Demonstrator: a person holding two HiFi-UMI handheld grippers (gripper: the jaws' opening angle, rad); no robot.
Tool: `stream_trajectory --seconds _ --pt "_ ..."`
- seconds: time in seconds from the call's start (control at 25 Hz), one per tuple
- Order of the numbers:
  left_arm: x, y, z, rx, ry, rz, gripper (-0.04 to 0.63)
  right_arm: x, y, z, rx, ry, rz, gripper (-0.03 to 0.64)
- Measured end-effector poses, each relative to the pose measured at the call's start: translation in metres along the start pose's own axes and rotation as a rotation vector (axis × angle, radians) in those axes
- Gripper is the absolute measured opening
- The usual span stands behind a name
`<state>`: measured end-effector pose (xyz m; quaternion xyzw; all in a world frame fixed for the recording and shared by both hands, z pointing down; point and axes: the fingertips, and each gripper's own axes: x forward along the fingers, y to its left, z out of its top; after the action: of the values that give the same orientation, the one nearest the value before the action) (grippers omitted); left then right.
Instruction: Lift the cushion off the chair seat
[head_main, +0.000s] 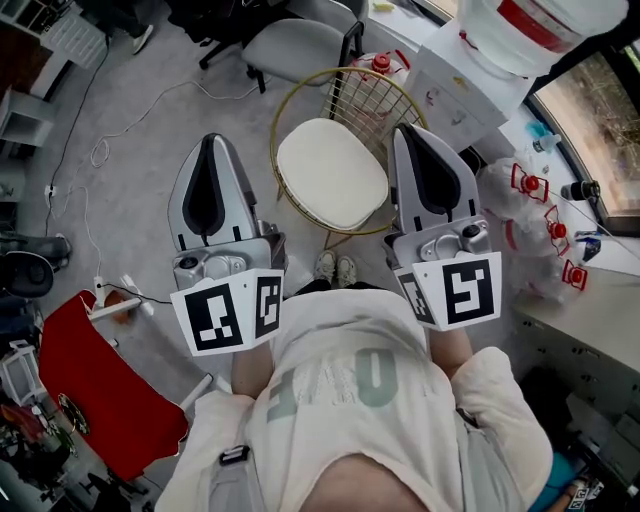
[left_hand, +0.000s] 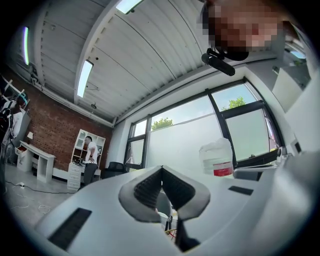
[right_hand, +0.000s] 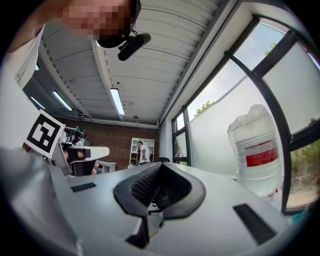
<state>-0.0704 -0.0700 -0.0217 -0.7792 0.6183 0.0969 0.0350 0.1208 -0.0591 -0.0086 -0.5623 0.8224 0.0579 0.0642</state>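
Note:
A round white cushion (head_main: 331, 172) lies on the seat of a gold wire-frame chair (head_main: 366, 96) in the middle of the head view. My left gripper (head_main: 212, 138) is held up to the left of the chair, apart from the cushion, its jaws shut with nothing between them. My right gripper (head_main: 406, 129) hangs over the chair's right rim, also shut and holding nothing. In the left gripper view the gripper (left_hand: 161, 168) points slightly upward at windows and ceiling. The right gripper (right_hand: 160, 165) likewise faces the windows; the cushion does not show in either gripper view.
A grey office chair (head_main: 296, 44) stands beyond the gold chair. At the right are a white counter (head_main: 470, 95), a big water bottle (head_main: 520, 25) and several red-capped plastic bottles (head_main: 529, 186). A red object (head_main: 95, 392) and cables (head_main: 100, 150) lie on the floor at the left.

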Motion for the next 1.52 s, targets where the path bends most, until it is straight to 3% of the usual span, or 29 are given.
stream_trajectory --seconds 0.4,0.84,1.08,1.28,1.52 --pt "0.008 0.007 -0.017 -0.033 0.046 -0.023 0.012 0.017 0.006 -0.016 0.036 0.041 0.01 0.017" --pt "0.015 0.029 -0.101 -0.037 0.211 -0.013 0.012 0.043 0.01 -0.089 0.148 0.191 0.008 0.017" --pt "0.014 0.054 -0.183 -0.062 0.285 0.014 0.012 0.056 0.026 -0.161 0.117 0.281 0.059 0.017" --pt "0.013 0.059 -0.291 -0.1 0.37 0.025 0.012 0.052 0.019 -0.258 0.152 0.371 0.085 0.017" --pt "-0.017 0.069 -0.429 -0.3 0.524 0.071 0.012 0.031 0.026 -0.358 0.193 0.516 0.115 0.017"
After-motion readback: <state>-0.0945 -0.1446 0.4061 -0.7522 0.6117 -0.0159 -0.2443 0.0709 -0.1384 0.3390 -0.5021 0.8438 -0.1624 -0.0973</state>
